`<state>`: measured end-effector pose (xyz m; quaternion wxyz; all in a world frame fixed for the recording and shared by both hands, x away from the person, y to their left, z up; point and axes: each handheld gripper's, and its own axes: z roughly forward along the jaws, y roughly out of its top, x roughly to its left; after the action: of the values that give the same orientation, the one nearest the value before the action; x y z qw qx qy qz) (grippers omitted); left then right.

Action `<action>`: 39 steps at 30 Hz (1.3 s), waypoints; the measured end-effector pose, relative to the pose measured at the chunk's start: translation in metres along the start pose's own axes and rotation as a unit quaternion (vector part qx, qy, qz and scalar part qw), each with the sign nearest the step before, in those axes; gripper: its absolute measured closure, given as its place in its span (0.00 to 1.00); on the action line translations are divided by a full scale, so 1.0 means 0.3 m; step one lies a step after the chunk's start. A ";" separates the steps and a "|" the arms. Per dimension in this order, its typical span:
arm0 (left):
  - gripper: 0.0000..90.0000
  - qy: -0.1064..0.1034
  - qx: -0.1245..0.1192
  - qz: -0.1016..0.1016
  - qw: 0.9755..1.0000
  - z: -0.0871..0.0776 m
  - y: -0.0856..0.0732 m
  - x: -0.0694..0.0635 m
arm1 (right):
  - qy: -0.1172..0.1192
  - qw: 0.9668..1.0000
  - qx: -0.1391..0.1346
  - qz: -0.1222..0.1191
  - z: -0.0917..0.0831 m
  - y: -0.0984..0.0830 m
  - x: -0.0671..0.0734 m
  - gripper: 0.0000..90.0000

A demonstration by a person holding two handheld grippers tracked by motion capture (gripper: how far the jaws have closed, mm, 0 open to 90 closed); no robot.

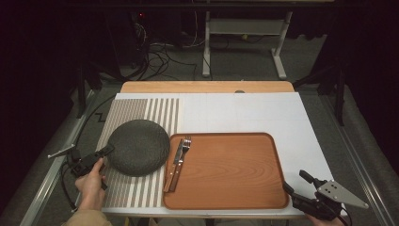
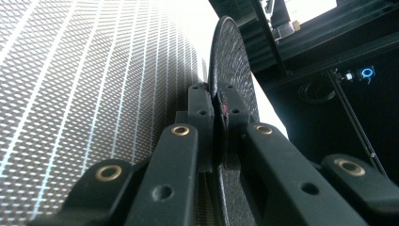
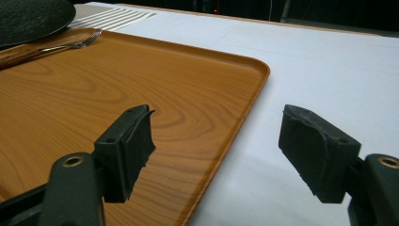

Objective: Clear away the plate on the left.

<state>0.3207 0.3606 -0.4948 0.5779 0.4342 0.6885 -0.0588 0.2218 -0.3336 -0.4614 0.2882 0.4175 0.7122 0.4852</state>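
Note:
A dark round plate (image 1: 139, 147) lies on the striped placemat (image 1: 141, 113) at the left of the table. My left gripper (image 1: 109, 150) is shut on its left rim. In the left gripper view the two pads (image 2: 200, 108) pinch the plate's (image 2: 230, 52) edge, seen edge-on beside the placemat (image 2: 94, 94). A fork (image 1: 186, 143) and a wooden-handled knife (image 1: 175, 165) lie at the left end of the wooden tray (image 1: 226, 188). My right gripper (image 1: 294, 181) rests open off the tray's near right corner, with nothing between its jaws (image 3: 216, 141).
A white sheet (image 1: 263, 113) covers the rest of the table, right of and behind the tray (image 3: 141, 84). In the right gripper view the fork (image 3: 70, 44) and plate (image 3: 28, 19) lie far off. Cables and a table frame (image 1: 244, 47) stand on the floor beyond.

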 end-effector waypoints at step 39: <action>0.91 -0.049 -0.001 0.020 0.999 0.008 0.009 -0.113 | 0.000 1.000 -0.001 0.000 -0.001 0.000 -0.001 0.30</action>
<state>0.3229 0.3428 -0.4658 0.6122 0.4439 0.6508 -0.0680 0.2218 -0.3339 -0.4613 0.2886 0.4173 0.7118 0.4857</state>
